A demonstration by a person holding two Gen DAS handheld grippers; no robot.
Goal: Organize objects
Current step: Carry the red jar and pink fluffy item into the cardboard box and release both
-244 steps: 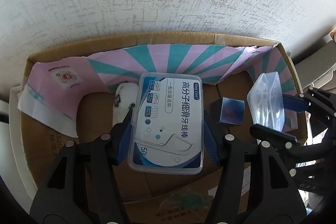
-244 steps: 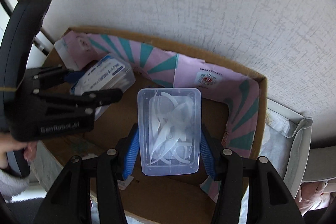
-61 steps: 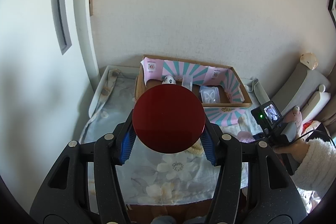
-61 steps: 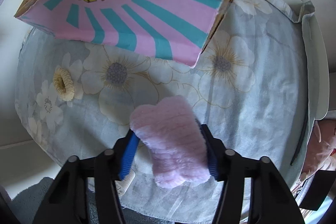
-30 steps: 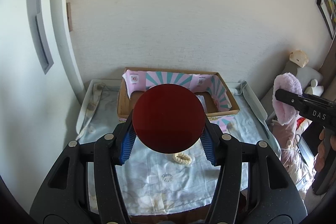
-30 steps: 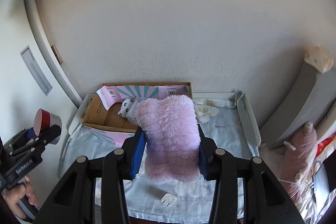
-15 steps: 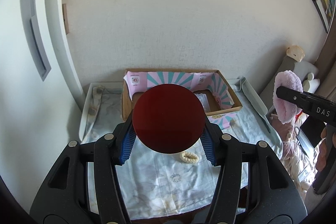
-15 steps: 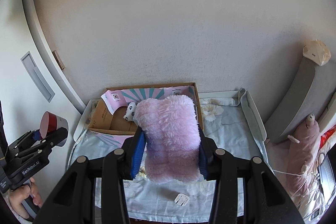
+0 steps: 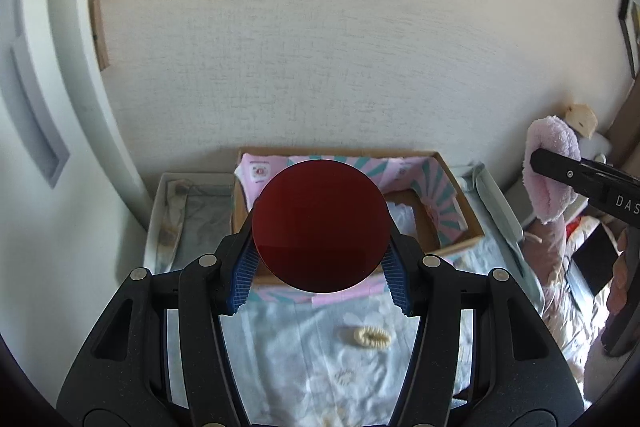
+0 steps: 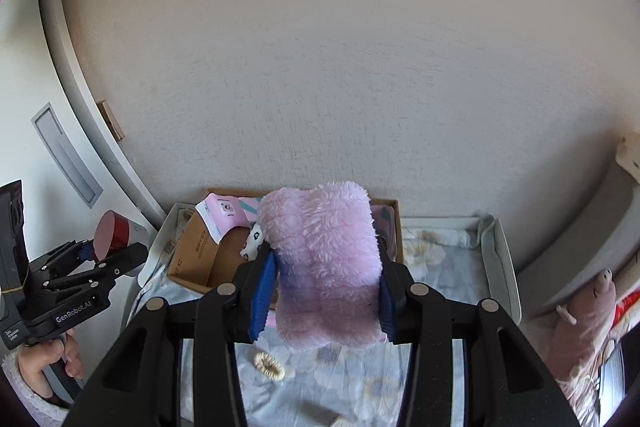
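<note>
Table (image 9: 280, 367): covered with a pale floral cloth, it sits below both my grippers against the wall.
Cardboard box (image 9: 464, 227): it rests at the back of the table, lined with pink and teal paper, a small spotted item (image 10: 253, 239) inside.
Pink fluffy item (image 10: 326, 267): my right gripper (image 10: 324, 291) clamps it between its blue pads, above the table's front.
Red round tin (image 9: 321, 226): my left gripper (image 9: 320, 277) squeezes it at both sides, in the air before the box.
Cream scrunchie (image 9: 370, 337): it lies on the cloth, near the front.
</note>
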